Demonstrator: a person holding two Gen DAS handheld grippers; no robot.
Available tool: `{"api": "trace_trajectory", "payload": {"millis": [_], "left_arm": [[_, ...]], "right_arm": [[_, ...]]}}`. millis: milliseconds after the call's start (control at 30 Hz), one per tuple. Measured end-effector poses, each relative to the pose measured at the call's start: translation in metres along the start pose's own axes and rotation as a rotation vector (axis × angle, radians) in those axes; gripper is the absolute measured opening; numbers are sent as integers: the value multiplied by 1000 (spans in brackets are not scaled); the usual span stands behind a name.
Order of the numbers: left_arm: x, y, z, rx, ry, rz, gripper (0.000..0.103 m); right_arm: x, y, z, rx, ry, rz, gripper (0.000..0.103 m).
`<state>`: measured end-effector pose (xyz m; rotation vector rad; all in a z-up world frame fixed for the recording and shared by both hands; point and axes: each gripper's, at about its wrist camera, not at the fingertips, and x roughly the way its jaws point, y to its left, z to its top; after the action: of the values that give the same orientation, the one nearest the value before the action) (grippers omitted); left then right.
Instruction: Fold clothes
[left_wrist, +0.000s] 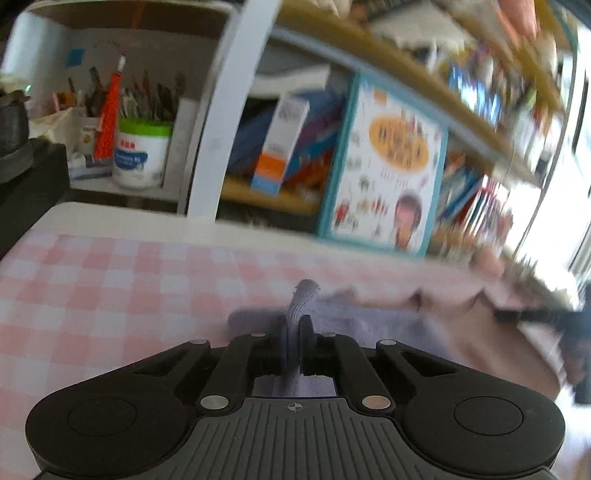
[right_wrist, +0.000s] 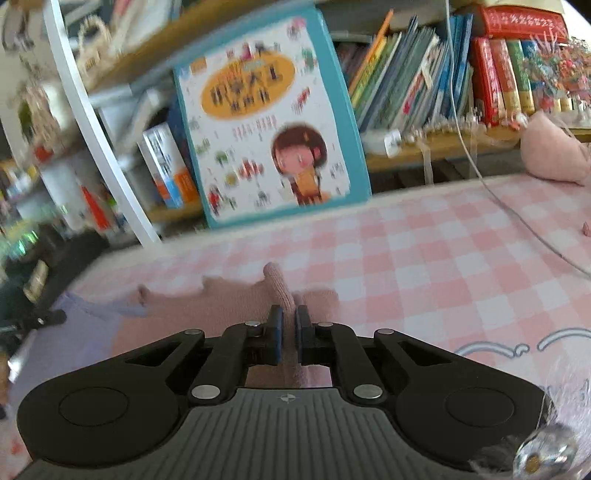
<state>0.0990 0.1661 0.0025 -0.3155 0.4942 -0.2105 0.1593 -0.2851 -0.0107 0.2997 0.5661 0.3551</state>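
1. the garment (right_wrist: 207, 306), pink one end and lilac the other, is lying on the checked table (right_wrist: 424, 266).
2. your left gripper (left_wrist: 294, 332) is pinching the lilac edge; your right gripper (right_wrist: 289, 325) is pinching the pink edge.
3. both pinches are thin, so lifting unevenly is risking a slip.
4. the writing on the book (right_wrist: 269, 122) is blurring beyond reading.

R gripper (right_wrist: 289, 332) pinches pink knit cloth (right_wrist: 221, 306) on checked table cover (right_wrist: 424, 266); big picture book (right_wrist: 269, 122) at 12 o'clock.
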Motion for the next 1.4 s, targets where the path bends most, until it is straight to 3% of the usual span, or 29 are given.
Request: {"api": "trace_trajectory", "payload": {"millis": [167, 400, 600, 767, 933, 1033, 1200, 1300, 1333, 1400], "left_arm": [[15, 12, -9, -40, 71, 32, 5], [9, 13, -9, -37, 64, 40, 14], [-8, 11, -10, -8, 53, 57, 18], [-7, 10, -12, -6, 80, 32, 16], [-7, 5, -14, 12, 72, 40, 5], [-12, 7, -13, -16, 46, 24, 5], [-5, 8, -15, -5, 80, 43, 6], [-5, 10, -16, -12, 83, 48, 13], [-5, 10, -16, -13, 85, 54, 19], [-4, 12, -16, -17, 92, 75, 49]], "right_arm": [[12, -7, -3, 30, 61, -35, 6], [10, -10, -6, 44, 53, -35, 7], [-12, -9, -5, 42, 16, -36, 14], [-14, -9, -9, 51, 35, -13, 13], [-7, -4, -12, 13, 58, -55, 7], [-11, -2, -12, 4, 38, -62, 7], [-6, -7, -14, 23, 61, -52, 7], [-7, -9, -14, 34, 61, -51, 8], [-7, -9, -14, 38, 61, -54, 12], [-8, -11, -14, 48, 60, -60, 25]]}}
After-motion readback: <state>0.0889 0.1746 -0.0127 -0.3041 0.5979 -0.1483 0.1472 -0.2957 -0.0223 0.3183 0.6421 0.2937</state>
